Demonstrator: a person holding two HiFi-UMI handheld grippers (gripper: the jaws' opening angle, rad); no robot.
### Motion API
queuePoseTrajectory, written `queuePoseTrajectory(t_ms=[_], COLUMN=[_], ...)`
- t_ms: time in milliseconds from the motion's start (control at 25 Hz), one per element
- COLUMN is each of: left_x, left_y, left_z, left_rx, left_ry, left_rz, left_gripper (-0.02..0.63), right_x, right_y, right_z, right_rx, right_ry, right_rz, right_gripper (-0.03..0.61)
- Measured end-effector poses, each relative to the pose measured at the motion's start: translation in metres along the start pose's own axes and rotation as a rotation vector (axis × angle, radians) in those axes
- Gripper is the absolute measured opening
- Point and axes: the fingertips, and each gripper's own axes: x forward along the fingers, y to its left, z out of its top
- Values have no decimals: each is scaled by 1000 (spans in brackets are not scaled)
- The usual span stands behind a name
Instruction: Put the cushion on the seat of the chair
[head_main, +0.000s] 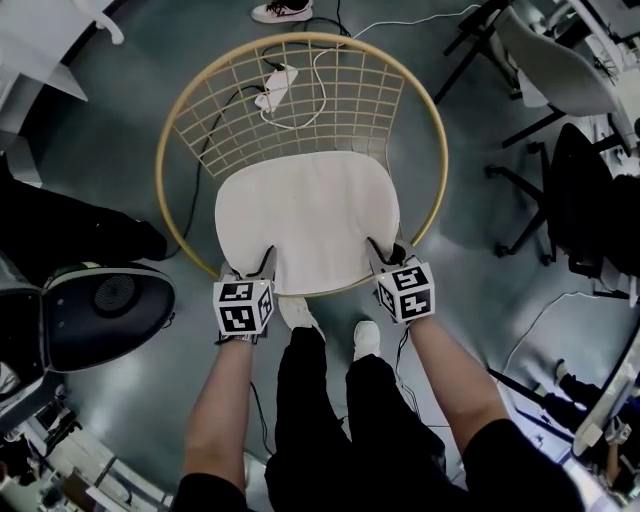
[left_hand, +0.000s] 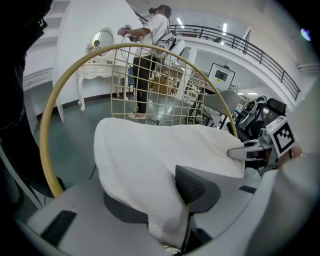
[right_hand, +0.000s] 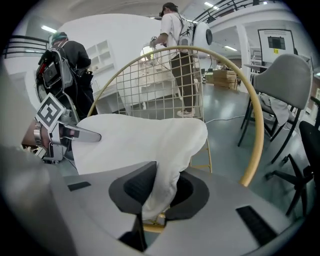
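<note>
A white cushion (head_main: 305, 215) lies on the seat of a round chair (head_main: 437, 130) with a gold rim and a wire-grid back. My left gripper (head_main: 265, 262) sits at the cushion's near left corner and my right gripper (head_main: 383, 254) at its near right corner. In the left gripper view the cushion (left_hand: 150, 150) drapes over one jaw, and its edge is pinched at my left gripper (left_hand: 157, 197). In the right gripper view the cushion (right_hand: 140, 135) hangs as a fold clamped in my right gripper (right_hand: 162, 187). Behind it rises the chair (right_hand: 255, 115).
My own legs and white shoes (head_main: 300, 315) stand just before the chair's front rim. A black domed object (head_main: 105, 310) sits on the floor at left. Dark office chairs (head_main: 570, 200) stand at right. A power strip and cables (head_main: 275, 88) lie under the wire back. A person (right_hand: 175, 30) stands behind.
</note>
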Motion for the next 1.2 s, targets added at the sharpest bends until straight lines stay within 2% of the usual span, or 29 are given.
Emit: queuePoseTrajectory(t_ms=[240,400,520,800,960,1040,1200], left_x=[-1,-4,-5,-8,-19,-19,-17], left_y=[17,25,33,38,47,45,39], left_z=[-5,-9,-13,-18,-13,-13,-14], left_rx=[-2,28,36,91,188,206,166], left_ry=[21,48,81,107,84,76,61], left_rz=[91,177,252,347,443,426,371], left_gripper=[299,345,411,437,451,451,451], right_x=[8,12,14,18,19,20,22], right_y=[-5,-3,-5,-7,-13,-16,-15], right_z=[-9,-11,-13,-17,-18,-20,-22], right_rx=[51,54,62,90,108,130,124], right_ry=[28,37,41,52,53,54,60], right_rz=[-32,-41,-55,-72,-94,-93,-94], right_gripper=[64,64,64,66,66,69,82])
